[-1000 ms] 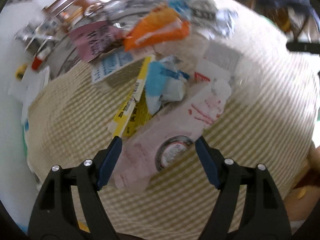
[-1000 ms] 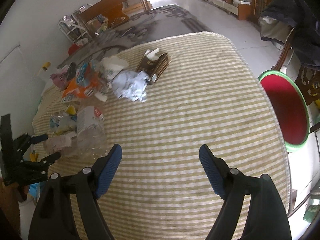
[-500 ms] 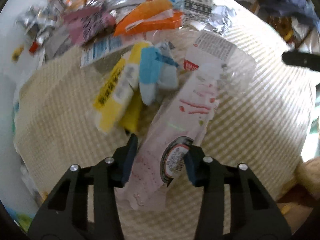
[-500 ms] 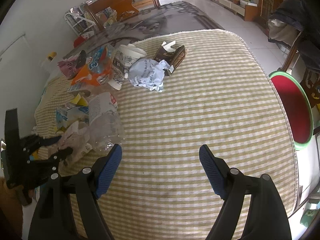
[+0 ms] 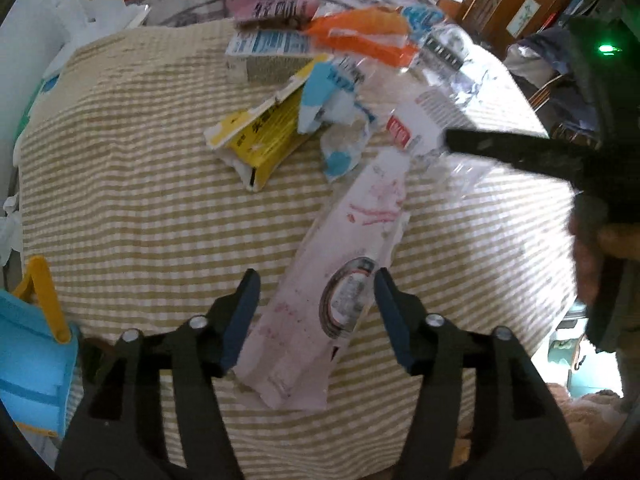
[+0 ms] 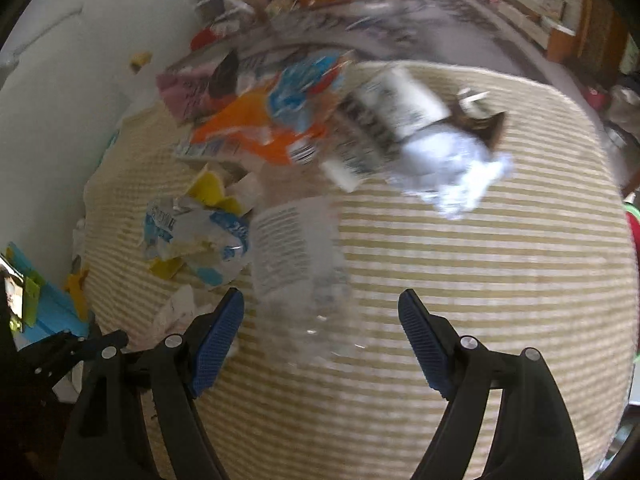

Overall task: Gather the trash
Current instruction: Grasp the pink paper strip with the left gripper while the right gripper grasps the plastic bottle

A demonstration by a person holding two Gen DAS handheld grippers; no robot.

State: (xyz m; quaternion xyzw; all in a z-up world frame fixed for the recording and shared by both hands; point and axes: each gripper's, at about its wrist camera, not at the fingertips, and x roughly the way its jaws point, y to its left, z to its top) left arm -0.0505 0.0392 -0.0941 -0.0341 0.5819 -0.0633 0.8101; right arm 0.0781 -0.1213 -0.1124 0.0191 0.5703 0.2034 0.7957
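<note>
A long pale pink wrapper (image 5: pixel 340 272) with a round label lies on the striped tablecloth (image 5: pixel 140 208). My left gripper (image 5: pixel 316 312) is open, its jaws on either side of the wrapper's near end. Beyond it lie a yellow box (image 5: pixel 264 136), a blue and white wrapper (image 5: pixel 340 120), an orange bag (image 5: pixel 360 36) and a pink packet (image 5: pixel 272 4). My right gripper (image 6: pixel 320 328) is open just before a crushed clear plastic bottle (image 6: pixel 300 256). That gripper also shows at the right in the left wrist view (image 5: pixel 520 152).
Crumpled white paper (image 6: pixel 448 168), a paper cup (image 6: pixel 384 120) and a brown tissue box (image 6: pixel 476 120) lie farther back. A blue and yellow object (image 5: pixel 28 352) stands off the table's left edge. A red and green stool (image 6: pixel 634 224) is at the right.
My left gripper's jaws have widened from a half second ago and it has drawn back a little. My right gripper has moved left and forward, up to the clear bottle.
</note>
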